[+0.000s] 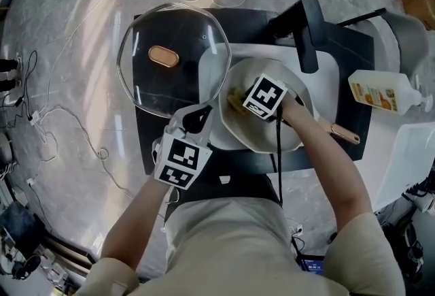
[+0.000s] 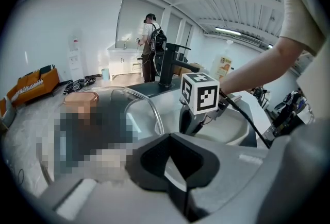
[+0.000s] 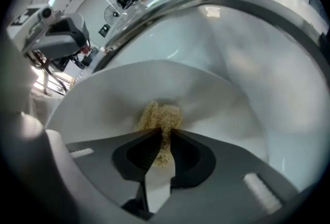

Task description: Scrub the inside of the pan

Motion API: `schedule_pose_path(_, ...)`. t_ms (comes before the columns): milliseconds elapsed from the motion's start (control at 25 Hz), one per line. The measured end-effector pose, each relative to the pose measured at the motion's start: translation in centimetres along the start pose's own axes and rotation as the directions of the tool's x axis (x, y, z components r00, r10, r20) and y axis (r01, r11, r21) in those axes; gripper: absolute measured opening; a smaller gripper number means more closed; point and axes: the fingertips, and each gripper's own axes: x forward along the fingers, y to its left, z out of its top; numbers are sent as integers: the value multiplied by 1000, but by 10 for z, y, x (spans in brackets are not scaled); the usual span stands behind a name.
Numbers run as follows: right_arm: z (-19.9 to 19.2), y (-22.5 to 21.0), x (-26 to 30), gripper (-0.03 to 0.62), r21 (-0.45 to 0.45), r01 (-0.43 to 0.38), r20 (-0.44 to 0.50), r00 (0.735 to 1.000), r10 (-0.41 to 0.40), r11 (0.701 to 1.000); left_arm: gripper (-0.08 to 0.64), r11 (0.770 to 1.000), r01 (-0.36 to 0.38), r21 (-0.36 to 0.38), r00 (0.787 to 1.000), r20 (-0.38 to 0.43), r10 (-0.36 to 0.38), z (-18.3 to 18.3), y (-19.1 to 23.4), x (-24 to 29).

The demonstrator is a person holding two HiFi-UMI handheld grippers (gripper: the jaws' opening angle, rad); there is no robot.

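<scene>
Our right gripper (image 3: 164,135) is clamped on the scrubber (image 3: 159,115), pressed inside the pan (image 1: 257,138). Left gripper (image 2: 178,169) pinches the pan rim at 9 o'clock. Lid (image 1: 173,60) sits at 10.

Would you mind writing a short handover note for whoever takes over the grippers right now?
Right gripper: shut on the scrub pad, which is against the inside of the white pan.
Left gripper: jaws together at the pan's near rim; whether they grip it is unclear.
Glass lid: off, lying left of the pan and overlapping its edge.
Done: pad is in the pan.
Left: scrub the inside; how much is clean cannot be judged.
</scene>
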Motion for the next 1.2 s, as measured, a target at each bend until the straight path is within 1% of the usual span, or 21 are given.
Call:
schedule_pose_path(80,-2,-19,1,63,-26,91,-1,996,-91,995,2,1000,-2,1,1000,-3,2,-1,0,1)
schedule_pose_path(200,-12,-43,2,60,-5,177,11,984,-177,984,2,1000,-4,6,1000,-7,4,-2,-1,1)
schedule_pose_path(280,-27,-61,1,57,-18,251,-20,968,-251,968,2,1000,-3,11,1000,-9,3,-1,-1,1)
schedule_pose_path(360,-47,-75,-1,54,-59,319,-76,943,-323,946,2,1000,-2,17,1000,-9,2,0,-3,1)
schedule_pose_path(440,-66,-78,-4,55,-105,342,-143,924,-355,934,2,1000,1,23,1000,-9,0,0,-5,0)
schedule_pose_path(600,-98,-63,-12,55,-191,315,-284,889,-360,929,2,999,5,36,1000,-13,-5,-2,-10,0)
schedule_pose_path(680,-111,-51,-17,55,-204,275,-342,879,-332,940,2,999,5,41,1000,-16,-5,-3,-13,0)
schedule_pose_path(760,-122,-34,-23,55,-197,214,-390,878,-277,957,2,999,5,42,1000,-16,-4,-5,-15,-1)
schedule_pose_path(840,-129,-12,-28,55,-173,131,-423,885,-194,976,2,999,3,41,1000,-17,-2,-8,-16,-1)
schedule_pose_path(920,-129,12,-32,54,-141,33,-431,898,-91,989,2,999,-1,39,1000,-18,2,-10,-17,-3)
schedule_pose_path(1000,-121,36,-36,54,-114,-61,-408,913,9,992,2,999,-7,35,1000,-17,7,-12,-18,-6)
schedule_pose_path(1080,-107,57,-36,52,-102,-136,-362,928,91,985,2,999,-11,31,1000,-16,12,-13,-19,-10)
schedule_pose_path(1200,-78,77,-30,52,-81,-208,-264,947,180,975,2,1000,-19,24,1000,-19,19,-17,-20,-14)
